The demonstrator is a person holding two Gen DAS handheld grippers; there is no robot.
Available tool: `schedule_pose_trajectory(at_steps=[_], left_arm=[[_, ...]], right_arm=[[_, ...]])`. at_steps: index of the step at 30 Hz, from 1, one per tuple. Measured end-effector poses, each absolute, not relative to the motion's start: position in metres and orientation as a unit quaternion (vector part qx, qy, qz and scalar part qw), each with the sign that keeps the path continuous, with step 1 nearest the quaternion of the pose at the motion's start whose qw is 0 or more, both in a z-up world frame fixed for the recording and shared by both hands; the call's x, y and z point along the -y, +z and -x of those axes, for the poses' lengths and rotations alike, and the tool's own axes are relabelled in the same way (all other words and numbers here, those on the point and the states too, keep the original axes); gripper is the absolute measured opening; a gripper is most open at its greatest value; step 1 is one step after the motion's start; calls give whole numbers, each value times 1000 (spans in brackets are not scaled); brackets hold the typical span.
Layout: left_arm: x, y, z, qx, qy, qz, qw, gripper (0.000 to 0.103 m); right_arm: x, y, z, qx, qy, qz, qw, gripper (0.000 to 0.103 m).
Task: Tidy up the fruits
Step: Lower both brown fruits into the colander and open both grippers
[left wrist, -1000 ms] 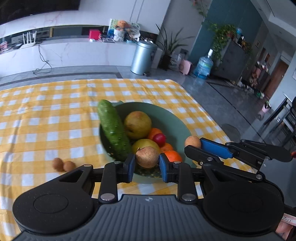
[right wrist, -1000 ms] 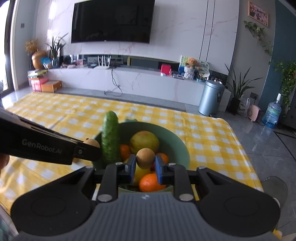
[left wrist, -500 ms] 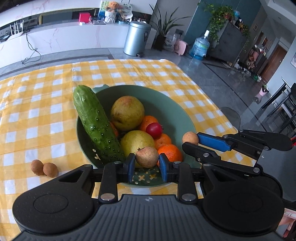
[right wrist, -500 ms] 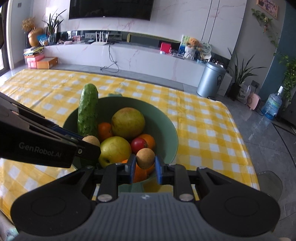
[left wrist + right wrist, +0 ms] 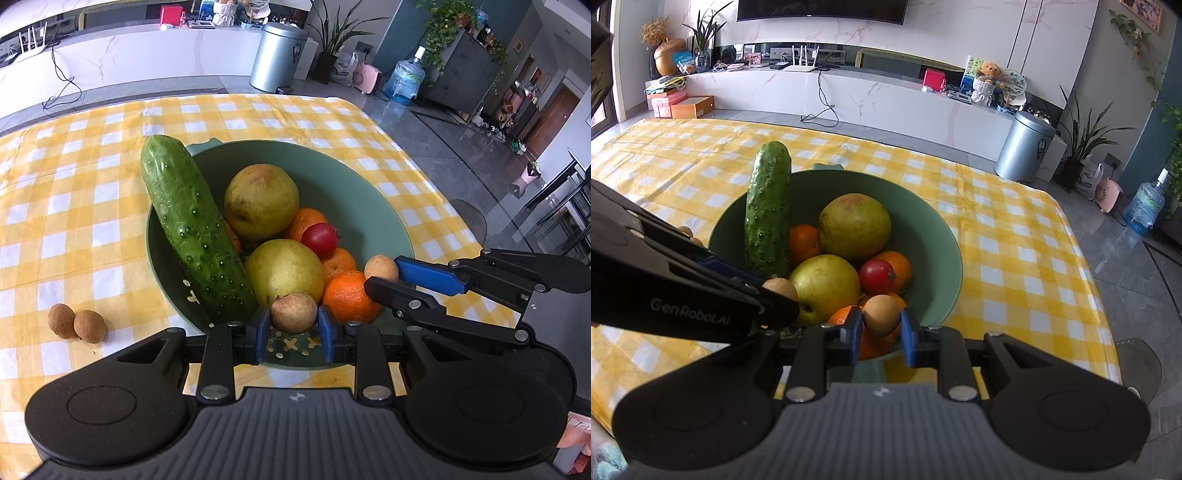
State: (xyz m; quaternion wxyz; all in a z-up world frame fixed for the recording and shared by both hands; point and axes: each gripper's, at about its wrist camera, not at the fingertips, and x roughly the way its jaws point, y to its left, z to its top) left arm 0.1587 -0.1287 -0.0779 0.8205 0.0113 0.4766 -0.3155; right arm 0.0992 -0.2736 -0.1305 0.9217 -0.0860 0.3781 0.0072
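Observation:
A green bowl (image 5: pixel 384 210) (image 5: pixel 934 236) on the yellow checked tablecloth holds a cucumber (image 5: pixel 192 229) (image 5: pixel 767 210), two pears, oranges and a small red fruit (image 5: pixel 320 240). My left gripper (image 5: pixel 294 328) is shut on a small brown longan (image 5: pixel 294 312) over the bowl's near rim. My right gripper (image 5: pixel 881 330) is shut on another longan (image 5: pixel 881 314), above the oranges at the bowl's near side. The right gripper (image 5: pixel 384 275) also shows in the left wrist view, at the bowl's right edge. The left gripper (image 5: pixel 781 295) enters the right wrist view from the left.
Two more longans (image 5: pixel 77 322) lie on the cloth left of the bowl. The table's right edge (image 5: pixel 461 221) drops to a grey floor with a bin (image 5: pixel 277 55), plants and a water bottle. A white counter runs along the back wall.
Both grippers have sunk and tilted down toward the bowl, each still holding its longan. The bowl now fills more of both views.

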Motion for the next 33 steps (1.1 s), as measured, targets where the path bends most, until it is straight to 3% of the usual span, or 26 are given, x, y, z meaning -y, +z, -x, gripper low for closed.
schedule_pose_trajectory(at_steps=[13, 22, 24, 26, 33], left_arm=[[125, -74, -157, -476, -314, -7, 821, 34], [113, -54, -146, -450, -312, 11, 837, 49], [109, -48, -141, -441, -313, 16, 841, 51], [104, -42, -136, -429, -311, 18, 848, 53], [84, -17, -119, -383, -292, 15, 876, 59]], right_arm=[[273, -130, -101, -381, 8, 90, 920, 22], [271, -119, -91, -355, -1, 86, 931, 45], [270, -114, -86, -345, -7, 81, 935, 56], [269, -110, -81, -334, -13, 72, 940, 61], [261, -100, -63, -307, -31, 13, 951, 67]])
